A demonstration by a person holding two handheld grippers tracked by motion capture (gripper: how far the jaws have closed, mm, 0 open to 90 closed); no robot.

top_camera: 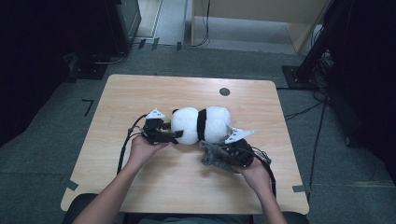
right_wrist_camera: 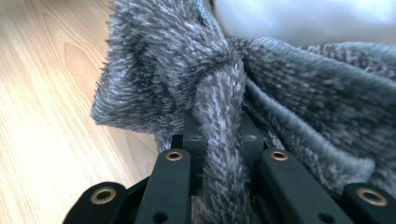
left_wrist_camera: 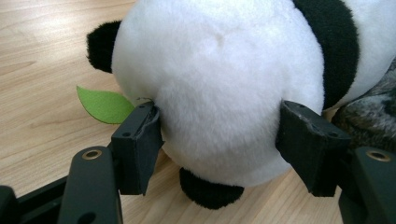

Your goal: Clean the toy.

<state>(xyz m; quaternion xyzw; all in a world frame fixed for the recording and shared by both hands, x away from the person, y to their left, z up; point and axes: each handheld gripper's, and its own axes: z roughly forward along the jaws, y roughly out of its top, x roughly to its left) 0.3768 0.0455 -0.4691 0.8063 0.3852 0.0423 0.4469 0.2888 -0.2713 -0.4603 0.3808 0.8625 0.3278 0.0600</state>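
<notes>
Toy panda [top_camera: 201, 123] lies mid-table [top_camera: 140, 93], head left. Left gripper [left_wrist_camera: 219, 135] clamps wide around its white head, green leaf [left_wrist_camera: 105, 105] beside. Right gripper [right_wrist_camera: 217, 135] pinches a fold of grey fuzzy cloth [top_camera: 215, 156], near-right of panda, touching it.

The panda toy [left_wrist_camera: 219, 88] is soft, matt plush with a felt leaf [left_wrist_camera: 105, 105]; the grey cloth [right_wrist_camera: 299, 107] is shaggy fleece (rougher pile). The desk [top_camera: 140, 93] is smooth pale wood grain.
</notes>
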